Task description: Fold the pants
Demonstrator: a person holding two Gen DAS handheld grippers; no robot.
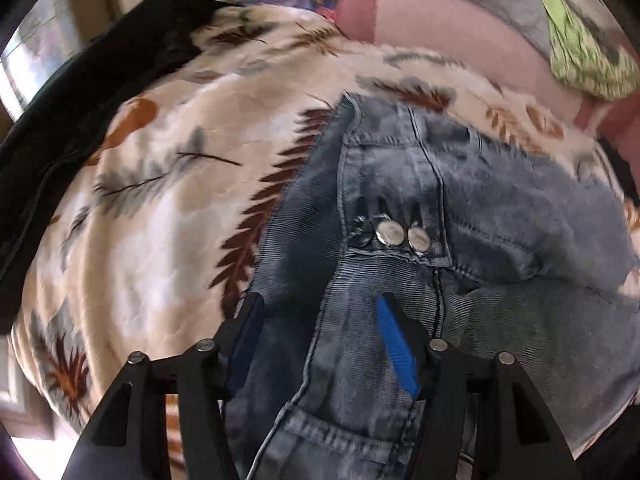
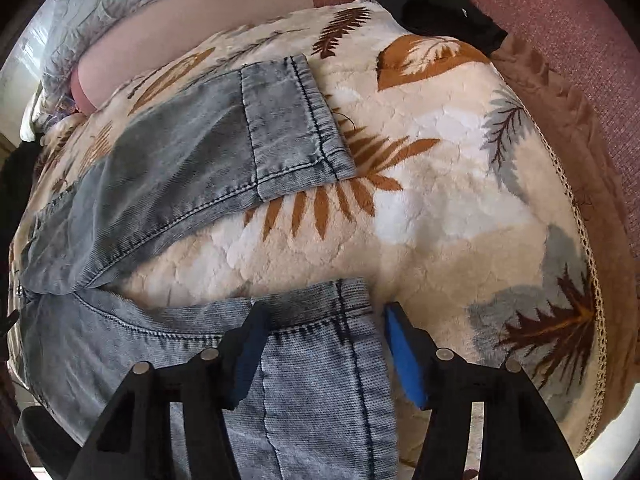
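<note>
Pants (image 1: 400, 208) — pale denim, limp but weighty, seams stiff — lay spread on a leaf-print blanket (image 1: 160, 208), centre-right of the frame. Best hold judged: waistband and hem. Left gripper (image 1: 320, 312) fingers apart over the waist; right gripper (image 2: 324, 320) apart astride a leg hem (nothing pinched). Only the left view showed buttons (image 1: 390, 234); only the right, the legs splayed.

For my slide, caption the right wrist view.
Open right gripper over a denim pants leg hem on a leaf-print blanket.
</note>
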